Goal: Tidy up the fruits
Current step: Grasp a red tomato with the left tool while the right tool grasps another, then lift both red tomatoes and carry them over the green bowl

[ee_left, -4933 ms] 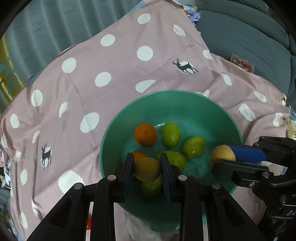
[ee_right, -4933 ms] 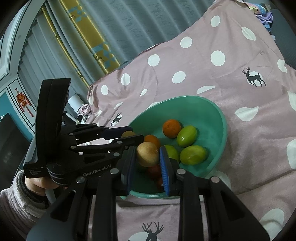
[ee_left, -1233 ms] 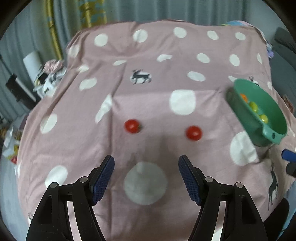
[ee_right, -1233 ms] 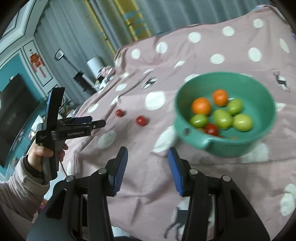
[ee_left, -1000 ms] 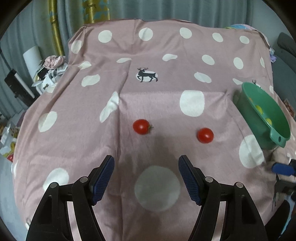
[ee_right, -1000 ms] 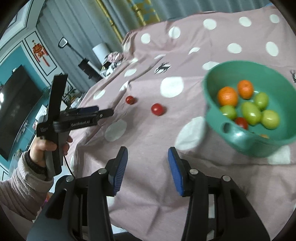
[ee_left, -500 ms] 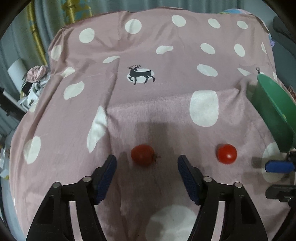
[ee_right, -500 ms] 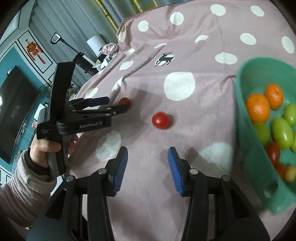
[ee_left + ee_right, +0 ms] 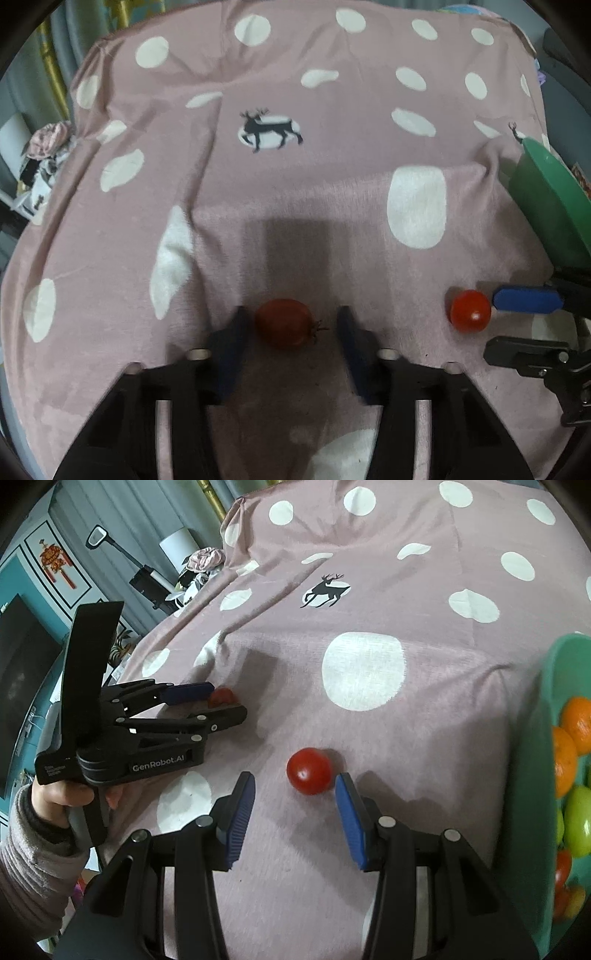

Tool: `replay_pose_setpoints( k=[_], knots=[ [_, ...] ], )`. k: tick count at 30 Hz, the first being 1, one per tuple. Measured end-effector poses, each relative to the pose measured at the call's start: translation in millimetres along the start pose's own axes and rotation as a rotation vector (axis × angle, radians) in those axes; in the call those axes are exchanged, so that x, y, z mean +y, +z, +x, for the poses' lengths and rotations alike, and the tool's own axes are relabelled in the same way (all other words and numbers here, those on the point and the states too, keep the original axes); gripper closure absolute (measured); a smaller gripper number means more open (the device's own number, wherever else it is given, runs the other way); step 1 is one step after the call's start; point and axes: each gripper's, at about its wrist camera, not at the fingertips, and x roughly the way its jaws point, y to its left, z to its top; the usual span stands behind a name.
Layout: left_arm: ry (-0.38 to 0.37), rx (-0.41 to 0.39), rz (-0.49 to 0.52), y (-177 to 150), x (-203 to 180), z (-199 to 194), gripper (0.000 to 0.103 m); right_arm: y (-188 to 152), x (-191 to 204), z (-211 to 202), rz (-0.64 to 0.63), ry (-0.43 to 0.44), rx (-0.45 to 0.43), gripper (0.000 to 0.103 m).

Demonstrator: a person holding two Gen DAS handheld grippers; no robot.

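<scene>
Two red tomatoes lie on the pink dotted cloth. My left gripper (image 9: 288, 325) is open with its fingers on either side of the left tomato (image 9: 284, 323), not closed on it; the right wrist view shows this gripper (image 9: 221, 703) around that tomato (image 9: 220, 696). My right gripper (image 9: 293, 794) is open, its blue pads flanking the right tomato (image 9: 309, 770), which also shows in the left wrist view (image 9: 470, 311). The green bowl (image 9: 524, 775) holds oranges (image 9: 563, 755), green fruits and red tomatoes at the right.
The bowl's outer wall (image 9: 550, 210) stands at the right edge of the left wrist view. The cloth (image 9: 332, 110) drapes over the table with folds near the far side. Clutter and a TV stand beyond the left table edge (image 9: 22, 664).
Both grippers let go of fruit in the bowl, moved left across the cloth and dropped low. Each open gripper now straddles a tomato; the left fingers have narrowed slightly.
</scene>
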Motion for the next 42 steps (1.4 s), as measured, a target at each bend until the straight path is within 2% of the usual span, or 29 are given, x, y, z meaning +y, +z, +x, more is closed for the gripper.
replay_pose_setpoints(
  k=[12, 15, 19, 20, 24, 30, 36, 42],
  knots=[
    [-0.026, 0.003, 0.007, 3.0, 0.9, 1.2, 0.068, 13.3, -4.8, 19.5, 0.006, 0.001, 0.062, 0.058],
    [-0.033, 0.004, 0.004, 2.6, 2.0, 1.3, 0.068, 15.8, -4.3, 24.5, -0.009, -0.014, 0.073, 0.062],
    [-0.030, 0.000, 0.006, 2.7, 2.0, 1.1, 0.070, 17.1, -3.5, 26.7, -0.028, -0.037, 0.072, 0.074],
    [-0.028, -0.002, 0.002, 2.5, 2.2, 1.0, 0.074, 17.3, -4.1, 27.1, -0.030, -0.036, 0.071, 0.073],
    [-0.014, -0.006, -0.002, 1.5, -0.2, 0.3, 0.074, 16.8, -3.3, 26.0, -0.047, -0.041, 0.072, 0.074],
    [-0.013, -0.005, -0.008, -5.1, -6.2, -7.5, 0.074, 9.7, 5.5, 7.4, -0.066, -0.005, 0.024, 0.074],
    [-0.035, -0.043, -0.021, -14.4, -19.5, -31.8, 0.074, -9.3, 7.4, -13.6, -0.064, 0.027, -0.002, 0.074],
    [-0.042, -0.071, -0.034, -25.6, -35.2, -51.0, 0.074, -28.4, 7.4, -40.5, -0.068, 0.006, -0.039, 0.074]
  ],
)
